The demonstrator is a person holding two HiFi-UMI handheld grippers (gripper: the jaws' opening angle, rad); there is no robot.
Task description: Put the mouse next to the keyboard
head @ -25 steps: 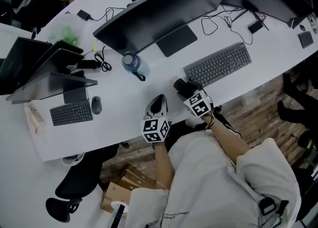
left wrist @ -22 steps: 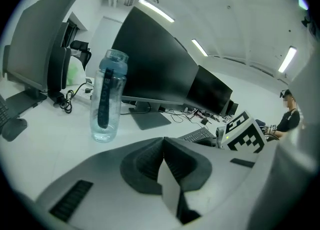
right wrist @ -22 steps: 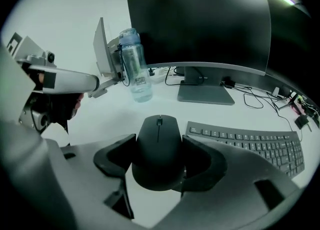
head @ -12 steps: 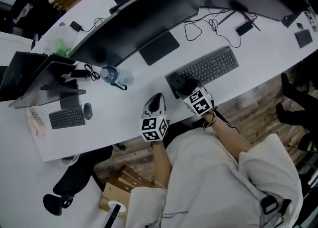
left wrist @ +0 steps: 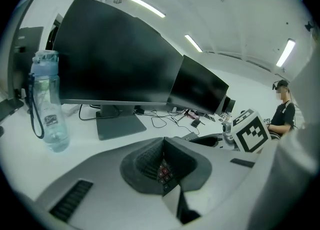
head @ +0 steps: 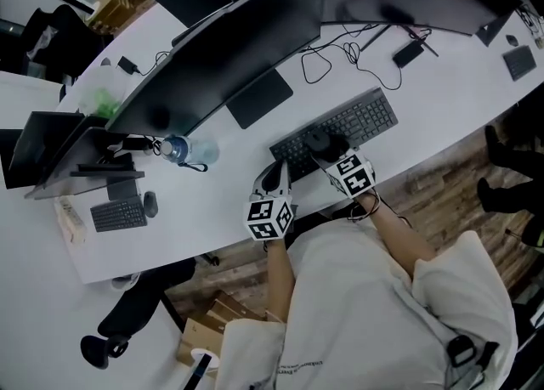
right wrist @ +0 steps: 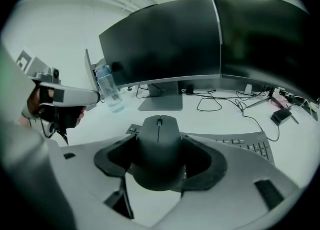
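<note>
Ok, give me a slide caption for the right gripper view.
Right gripper holding a dark mouse over the keyboard, monitors behind.

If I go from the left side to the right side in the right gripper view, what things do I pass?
You pass the left gripper → water bottle → mouse → looped cable → small black adapter.

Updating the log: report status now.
Right gripper shut on dark grey mouse. Left gripper shut, empty. Mouse over grey keyboard, left part. Clear bottle well aside.
</note>
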